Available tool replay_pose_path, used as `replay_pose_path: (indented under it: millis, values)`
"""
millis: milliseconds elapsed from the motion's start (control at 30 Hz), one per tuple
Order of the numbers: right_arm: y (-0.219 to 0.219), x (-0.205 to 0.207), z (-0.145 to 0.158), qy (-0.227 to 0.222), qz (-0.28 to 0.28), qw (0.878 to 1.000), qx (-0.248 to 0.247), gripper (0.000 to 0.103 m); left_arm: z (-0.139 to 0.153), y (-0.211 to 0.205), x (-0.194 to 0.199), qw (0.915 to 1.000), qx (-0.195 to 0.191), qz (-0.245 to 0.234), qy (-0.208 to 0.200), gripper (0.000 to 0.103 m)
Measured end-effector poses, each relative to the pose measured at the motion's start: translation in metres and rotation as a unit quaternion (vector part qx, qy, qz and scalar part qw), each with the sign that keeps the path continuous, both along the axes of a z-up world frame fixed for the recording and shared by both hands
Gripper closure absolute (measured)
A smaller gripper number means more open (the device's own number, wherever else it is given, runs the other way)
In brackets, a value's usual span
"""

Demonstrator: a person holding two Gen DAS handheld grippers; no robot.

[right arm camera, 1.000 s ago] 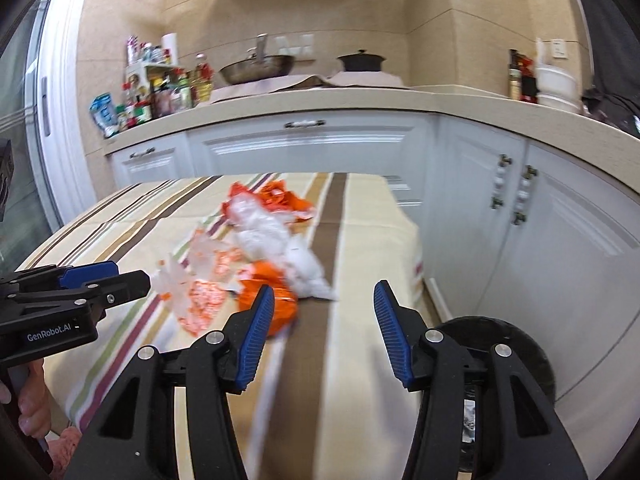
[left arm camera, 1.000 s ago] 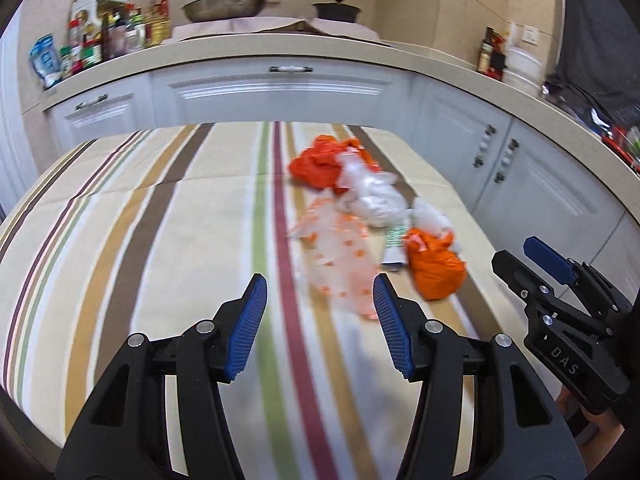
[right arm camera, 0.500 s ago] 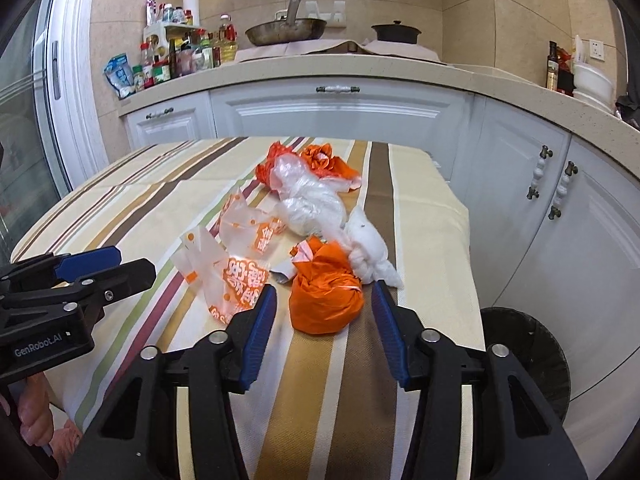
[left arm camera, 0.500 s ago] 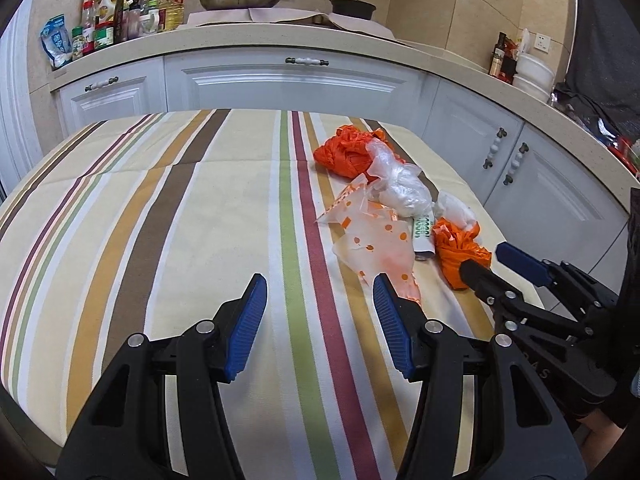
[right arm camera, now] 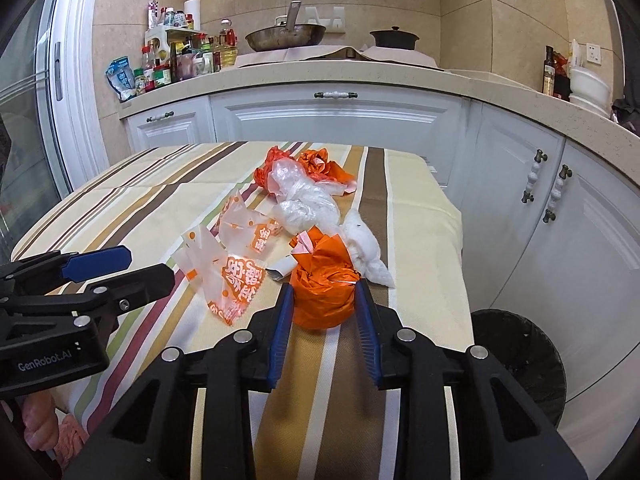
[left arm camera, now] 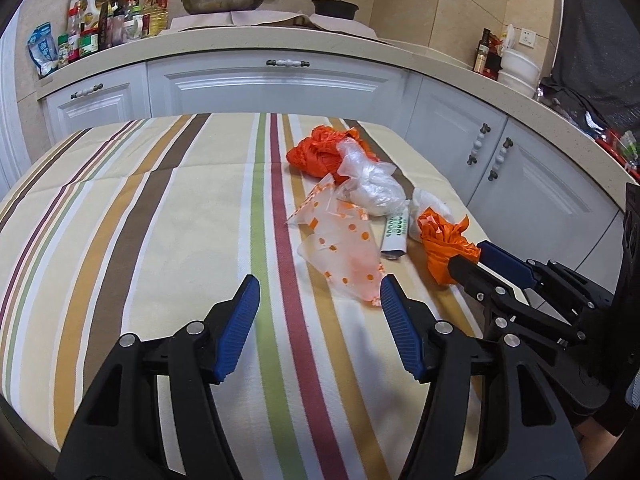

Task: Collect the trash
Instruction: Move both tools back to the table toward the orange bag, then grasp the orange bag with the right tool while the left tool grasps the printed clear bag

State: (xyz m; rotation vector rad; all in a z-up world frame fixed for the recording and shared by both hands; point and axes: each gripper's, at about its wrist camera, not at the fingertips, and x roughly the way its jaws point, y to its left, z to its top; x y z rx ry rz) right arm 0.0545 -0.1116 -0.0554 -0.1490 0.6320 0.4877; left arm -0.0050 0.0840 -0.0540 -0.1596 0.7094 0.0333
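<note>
A heap of trash lies on the striped tablecloth [left arm camera: 160, 220]: a crumpled orange bag ball [right arm camera: 323, 292], a clear bag with orange print [right arm camera: 236, 264], a clear plastic wad [right arm camera: 306, 204], a white wad [right arm camera: 366, 246], a small tube [left arm camera: 395, 232] and a second orange bag [left arm camera: 320, 152] at the back. My right gripper [right arm camera: 323, 300] has closed its jaws against both sides of the orange ball [left arm camera: 446, 246]. My left gripper [left arm camera: 320, 304] is open and empty over the cloth, just short of the printed bag [left arm camera: 344, 252].
A black round trash bin [right arm camera: 520, 356] stands on the floor to the right of the table, below its edge. White cabinets and a counter [right arm camera: 340, 76] with bottles, a pan and a pot run behind and to the right.
My right gripper moved forward to the orange ball and closed its jaws on it. My left gripper drew a little nearer to the printed bag and stayed open.
</note>
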Motion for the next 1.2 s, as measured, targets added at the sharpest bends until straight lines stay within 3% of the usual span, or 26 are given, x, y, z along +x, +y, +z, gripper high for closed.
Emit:
replay_pose_path:
  millis: [367,433,467,533,633,967,1200]
  values:
    - [-0.026,-0.007,0.004,-0.009,-0.024,1.000,0.008,0.071,-0.006,-0.023,0.027,0.9999,0.013,0.000,0.005,0.043]
    - [-0.030,-0.006,0.004,-0.008,-0.028,1.000,0.011,0.071,-0.008,-0.025,0.031,0.9999,0.014,0.001,0.009,0.058]
    - [-0.032,-0.006,0.004,-0.008,-0.030,0.999,0.012,0.071,-0.009,-0.025,0.032,0.9998,0.015,0.001,0.012,0.061]
    - [-0.035,-0.005,0.003,-0.006,-0.032,0.999,0.015,0.071,-0.011,-0.024,0.034,0.9998,0.011,-0.004,0.016,0.084]
    - [-0.039,-0.003,0.002,-0.006,-0.034,0.999,0.020,0.071,-0.015,-0.024,0.034,0.9997,0.008,-0.009,0.022,0.096]
    - [-0.044,-0.003,-0.001,-0.004,-0.041,0.999,0.023,0.071,-0.013,-0.017,0.023,0.9998,0.001,-0.011,0.018,0.100]
    - [-0.050,-0.006,0.003,-0.010,-0.051,0.998,0.021,0.071,0.005,-0.020,0.008,0.9997,0.004,-0.022,-0.007,0.101]
